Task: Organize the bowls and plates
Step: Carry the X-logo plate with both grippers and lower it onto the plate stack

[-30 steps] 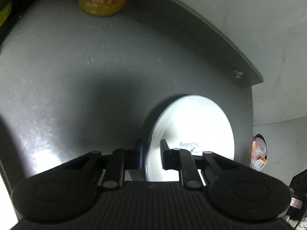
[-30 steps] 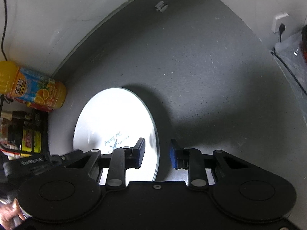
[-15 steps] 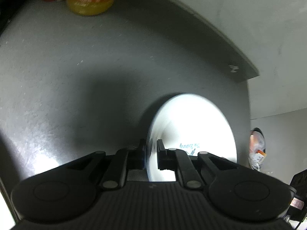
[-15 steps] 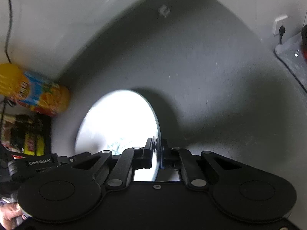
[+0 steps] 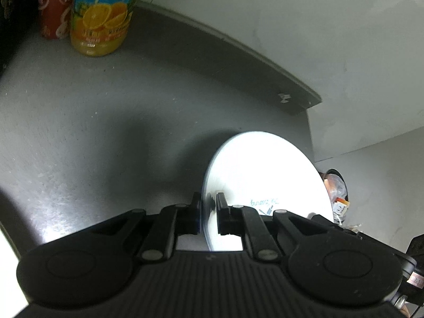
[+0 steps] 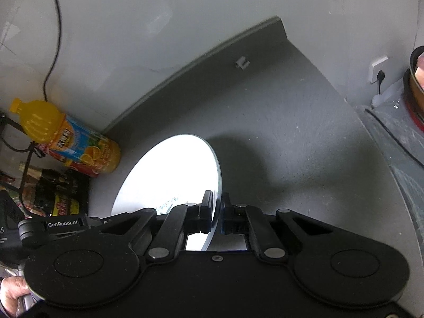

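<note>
Left hand-held gripper [image 5: 208, 217]: clamped on white plate [image 5: 267, 182] rim.
Right hand-held gripper [image 6: 216, 214]: clamped on the opposite rim.
Plate: held over grey surface [image 5: 106, 122].
Far: juice bottle [image 5: 103, 18] by the wall.

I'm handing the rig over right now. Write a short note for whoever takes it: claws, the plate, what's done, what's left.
Left claw: shut on the white plate's rim.
Right claw: shut on the opposite rim.
The plate is held between both claws, tilted above the dark grey counter; whether it has cleared the surface is hard to tell.
Nearby: orange juice bottle and a red can by the wall at the counter's back corner.
Done: two-handed grip secured.
Left: carry the plate to its place. No bowls or other plates are in view.
</note>
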Demonstrator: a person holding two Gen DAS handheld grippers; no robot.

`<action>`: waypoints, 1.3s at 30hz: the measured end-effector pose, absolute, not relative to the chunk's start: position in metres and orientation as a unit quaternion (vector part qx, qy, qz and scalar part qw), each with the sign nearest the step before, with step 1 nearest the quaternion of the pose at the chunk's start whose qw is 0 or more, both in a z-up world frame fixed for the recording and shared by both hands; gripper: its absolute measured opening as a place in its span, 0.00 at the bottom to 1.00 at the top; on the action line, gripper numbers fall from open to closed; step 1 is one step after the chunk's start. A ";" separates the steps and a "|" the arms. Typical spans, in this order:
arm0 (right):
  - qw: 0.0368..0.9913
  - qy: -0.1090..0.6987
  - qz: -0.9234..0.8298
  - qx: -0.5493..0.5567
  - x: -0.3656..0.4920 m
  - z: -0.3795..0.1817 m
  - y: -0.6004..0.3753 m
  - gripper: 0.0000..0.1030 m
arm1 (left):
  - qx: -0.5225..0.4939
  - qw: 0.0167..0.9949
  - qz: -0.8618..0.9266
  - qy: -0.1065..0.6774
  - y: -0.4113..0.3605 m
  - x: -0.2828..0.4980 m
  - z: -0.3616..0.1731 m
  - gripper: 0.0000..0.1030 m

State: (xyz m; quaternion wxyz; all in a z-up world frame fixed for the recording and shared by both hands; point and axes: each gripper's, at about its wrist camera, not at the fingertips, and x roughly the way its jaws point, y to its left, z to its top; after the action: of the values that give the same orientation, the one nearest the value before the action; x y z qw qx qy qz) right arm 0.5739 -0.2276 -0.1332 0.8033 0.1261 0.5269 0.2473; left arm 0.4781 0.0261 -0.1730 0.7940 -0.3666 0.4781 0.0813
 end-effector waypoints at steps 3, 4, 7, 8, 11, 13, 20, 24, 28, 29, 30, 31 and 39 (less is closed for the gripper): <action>0.811 0.515 0.246 0.127 0.564 -0.121 -0.229 0.06 | -0.362 0.801 0.069 0.472 0.028 0.468 -0.160 0.08; 0.815 0.511 0.243 0.127 0.561 -0.118 -0.229 0.06 | -0.360 0.803 0.065 0.470 0.027 0.468 -0.157 0.08; 0.821 0.502 0.236 0.133 0.550 -0.108 -0.232 0.06 | -0.354 0.809 0.056 0.466 0.025 0.460 -0.148 0.08; 0.824 0.498 0.235 0.134 0.546 -0.105 -0.232 0.06 | -0.353 0.810 0.053 0.465 0.025 0.457 -0.145 0.08; 0.830 0.488 0.230 0.139 0.532 -0.097 -0.232 0.06 | -0.351 0.813 0.046 0.463 0.028 0.446 -0.139 0.09; 0.833 0.485 0.228 0.142 0.524 -0.095 -0.230 0.06 | -0.347 0.815 0.043 0.462 0.029 0.439 -0.135 0.08; 0.833 0.481 0.229 0.149 0.490 -0.095 -0.217 0.06 | -0.340 0.820 0.042 0.458 0.041 0.413 -0.127 0.09; 0.832 0.481 0.235 0.148 0.471 -0.096 -0.204 0.06 | -0.345 0.820 0.048 0.454 0.055 0.393 -0.125 0.09; 0.829 0.483 0.241 0.146 0.455 -0.096 -0.189 0.06 | -0.351 0.819 0.055 0.449 0.071 0.372 -0.124 0.09; 0.829 0.483 0.243 0.145 0.452 -0.097 -0.186 0.06 | -0.353 0.820 0.058 0.447 0.074 0.366 -0.124 0.08; 0.828 0.484 0.246 0.143 0.449 -0.097 -0.182 0.06 | -0.353 0.820 0.061 0.446 0.077 0.362 -0.123 0.09; 0.827 0.485 0.250 0.139 0.445 -0.097 -0.177 0.06 | -0.352 0.821 0.065 0.445 0.080 0.356 -0.123 0.09; 0.820 0.491 0.265 0.130 0.413 -0.103 -0.149 0.07 | -0.361 0.817 0.079 0.442 0.109 0.320 -0.126 0.09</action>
State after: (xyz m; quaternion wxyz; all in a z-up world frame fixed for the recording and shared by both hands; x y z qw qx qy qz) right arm 0.4134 -0.1487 -0.1030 0.8198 0.1302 0.4909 0.2648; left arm 0.3198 0.1089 -0.1263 0.8170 -0.3611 0.4425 0.0793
